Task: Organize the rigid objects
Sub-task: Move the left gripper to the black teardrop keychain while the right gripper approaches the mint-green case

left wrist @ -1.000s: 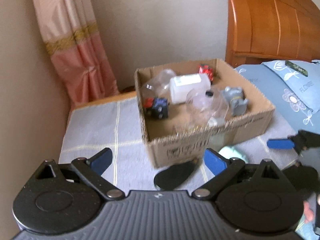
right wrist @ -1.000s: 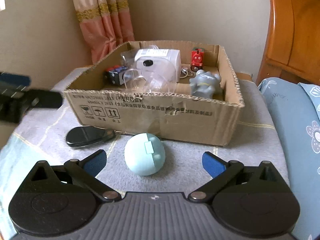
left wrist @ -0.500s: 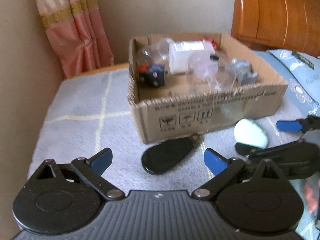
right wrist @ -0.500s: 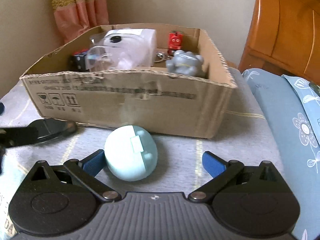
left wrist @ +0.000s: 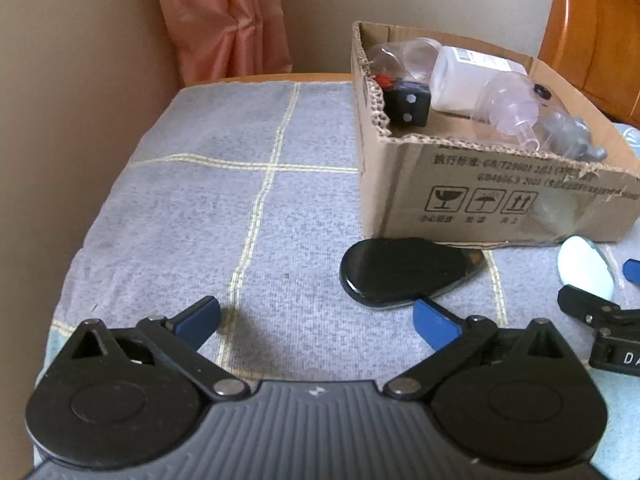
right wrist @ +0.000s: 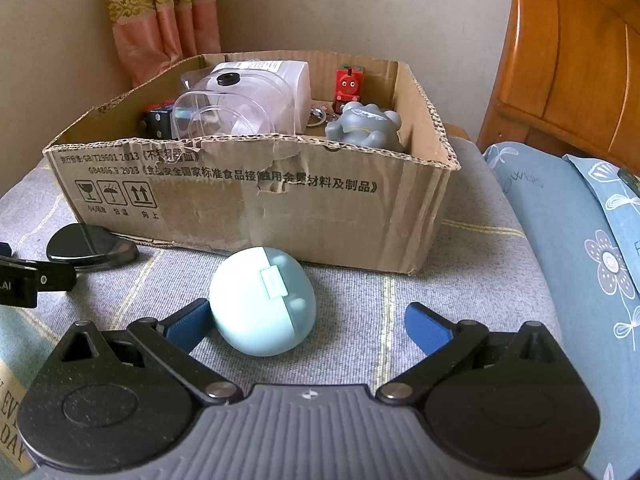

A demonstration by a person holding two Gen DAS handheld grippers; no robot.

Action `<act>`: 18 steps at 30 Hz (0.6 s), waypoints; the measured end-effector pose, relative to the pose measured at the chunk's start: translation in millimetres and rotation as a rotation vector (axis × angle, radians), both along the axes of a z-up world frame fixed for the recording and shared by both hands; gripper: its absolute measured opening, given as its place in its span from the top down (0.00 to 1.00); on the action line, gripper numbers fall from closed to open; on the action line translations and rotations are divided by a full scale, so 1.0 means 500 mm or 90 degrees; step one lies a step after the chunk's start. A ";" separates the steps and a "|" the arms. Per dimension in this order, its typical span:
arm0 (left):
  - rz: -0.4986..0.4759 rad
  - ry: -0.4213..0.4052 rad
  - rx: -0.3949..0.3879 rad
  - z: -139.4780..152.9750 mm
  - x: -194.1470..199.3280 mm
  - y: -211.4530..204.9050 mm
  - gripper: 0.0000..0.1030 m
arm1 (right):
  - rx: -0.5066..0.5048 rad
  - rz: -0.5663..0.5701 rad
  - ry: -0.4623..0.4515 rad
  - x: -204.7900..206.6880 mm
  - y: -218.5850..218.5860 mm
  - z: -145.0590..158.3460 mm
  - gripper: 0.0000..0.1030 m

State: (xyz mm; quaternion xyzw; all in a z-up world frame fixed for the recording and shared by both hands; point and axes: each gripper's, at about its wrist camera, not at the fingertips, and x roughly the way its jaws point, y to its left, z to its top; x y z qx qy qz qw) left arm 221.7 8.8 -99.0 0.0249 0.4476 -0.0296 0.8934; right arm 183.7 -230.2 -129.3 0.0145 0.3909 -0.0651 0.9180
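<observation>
1. The left gripper (left wrist: 316,318) has just been opening and stands wide with nothing between its fingers; the black flat case (left wrist: 408,270) lies just beyond its right finger, near the front wall of the cardboard box (left wrist: 500,200).
2. The right gripper (right wrist: 308,320) is spread wide; the pale blue round case (right wrist: 262,300) sits on the grey checked cloth (right wrist: 460,280) against its left finger, the right finger apart from it; the case lies just before the box's front wall.
3. The box holds a white jar (right wrist: 292,80), clear containers, a red toy train (right wrist: 350,82) and a grey toy (right wrist: 366,126).

cardboard box (right wrist: 248,208): "GB4806.9 2023", fragile/umbrella/this-way-up signs | pillow (right wrist: 560,216): "FLOWERS", partly legible
</observation>
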 end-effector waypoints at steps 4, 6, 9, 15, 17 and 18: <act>-0.052 -0.005 -0.027 0.000 -0.014 -0.033 0.01 | 0.000 0.003 -0.001 -0.001 0.002 -0.001 0.00; -0.063 -0.008 -0.042 -0.004 -0.014 -0.049 0.01 | 0.000 0.007 -0.002 -0.001 0.002 -0.001 0.00; -0.047 -0.020 -0.020 -0.009 -0.012 -0.067 0.01 | 0.002 0.010 -0.003 -0.004 -0.002 -0.001 0.00; -0.025 -0.033 -0.026 -0.014 0.008 -0.080 0.01 | -0.001 0.033 -0.016 -0.014 -0.007 -0.003 0.00; -0.026 -0.036 -0.025 -0.014 0.014 -0.086 0.01 | -0.001 0.037 -0.020 -0.016 -0.007 -0.004 0.00; -0.025 -0.037 -0.024 -0.015 0.018 -0.090 0.01 | -0.001 0.038 -0.021 -0.017 -0.007 -0.004 0.00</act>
